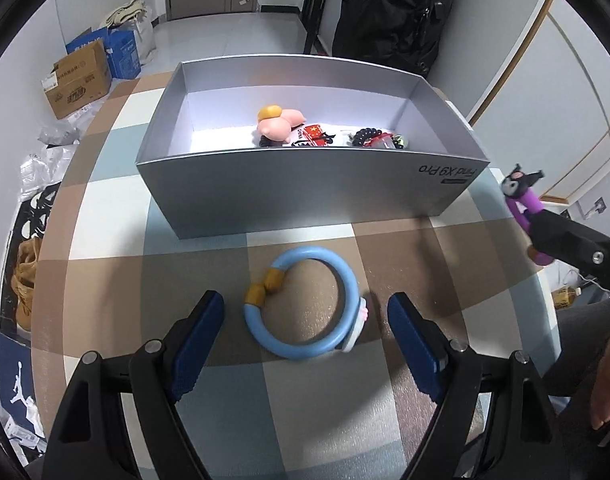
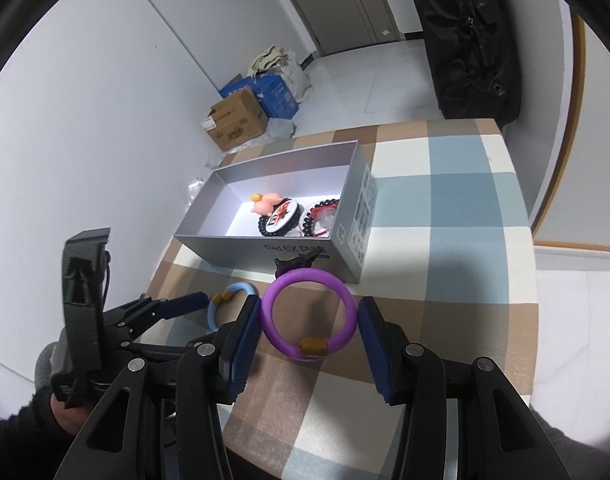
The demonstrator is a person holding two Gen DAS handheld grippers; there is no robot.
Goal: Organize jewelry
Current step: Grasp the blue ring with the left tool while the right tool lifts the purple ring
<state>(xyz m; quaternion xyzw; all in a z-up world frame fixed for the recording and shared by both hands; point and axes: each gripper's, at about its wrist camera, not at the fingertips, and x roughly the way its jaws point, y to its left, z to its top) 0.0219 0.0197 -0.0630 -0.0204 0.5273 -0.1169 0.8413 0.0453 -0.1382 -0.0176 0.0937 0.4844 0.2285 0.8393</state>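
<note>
Blue bracelet (image 1: pixel 305 304): lies flat on the checked tablecloth (image 1: pixel 117 208), just in front of the grey box (image 1: pixel 305 184), between the fingers of the left gripper (image 1: pixel 305 316).
Left gripper: jaws wide apart, one blue pad on each side of the blue bracelet, neither touching it.
Purple bracelet (image 2: pixel 310 316): clamped between the pads of the right gripper (image 2: pixel 310 334), lifted off the cloth, its dark figure charm (image 2: pixel 295 262) toward the box.
Right gripper: closed on the purple ring's two sides.
Grey box: open-topped, holding a pink toy (image 1: pixel 279 124), black bead bracelets (image 2: pixel 279 216) and small trinkets.
In the way: the box's near wall stands between both rings and the inside.
Open room: bare cloth lies to the right of the box; the table edge (image 2: pixel 533 240) is beyond it.
</note>
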